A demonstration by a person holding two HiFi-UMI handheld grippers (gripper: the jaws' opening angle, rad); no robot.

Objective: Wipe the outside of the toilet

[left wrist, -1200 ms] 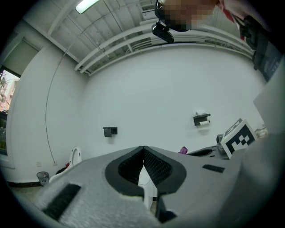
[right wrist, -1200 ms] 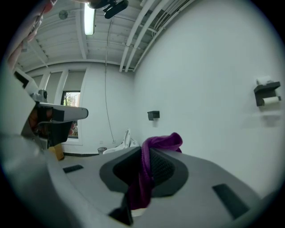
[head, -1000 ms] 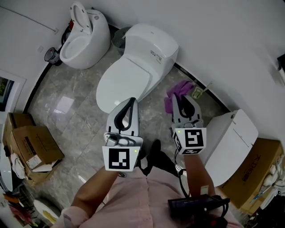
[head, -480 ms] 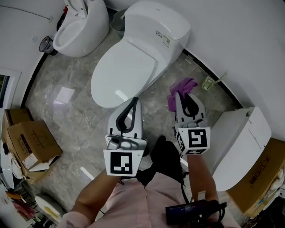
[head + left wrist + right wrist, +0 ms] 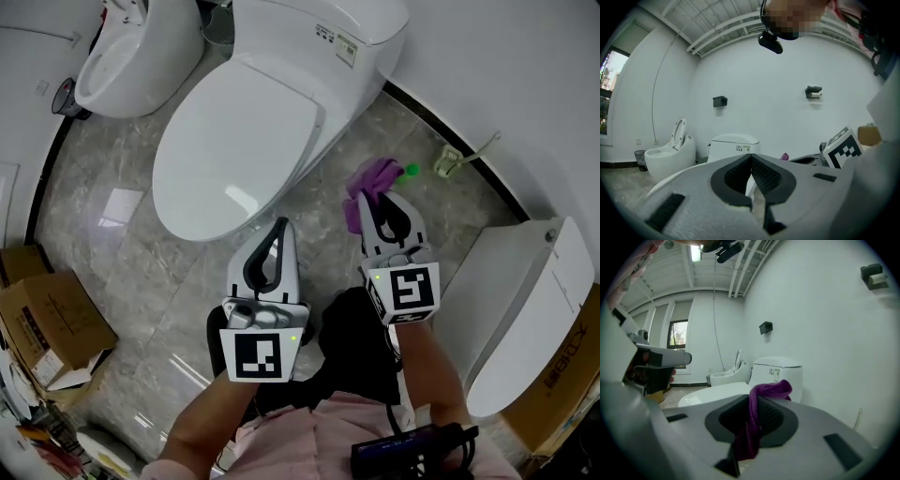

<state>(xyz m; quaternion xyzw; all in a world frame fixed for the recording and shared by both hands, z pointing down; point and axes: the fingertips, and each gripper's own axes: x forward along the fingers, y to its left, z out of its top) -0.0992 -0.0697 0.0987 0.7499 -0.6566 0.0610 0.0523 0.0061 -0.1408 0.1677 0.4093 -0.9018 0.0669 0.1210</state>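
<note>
- Right tool (image 5: 378,202) is clamped on a purple cloth (image 5: 372,174), beside the toilet (image 5: 239,141), not touching it.
- Left tool (image 5: 279,229), jaws together and empty, is near the toilet's front edge.

The toilet (image 5: 244,141) shows larger and farther left.

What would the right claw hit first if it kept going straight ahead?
Probably the tank end of the toilet; the purple cloth pinched in the right claw would touch it first. Depth is unclear.
</note>
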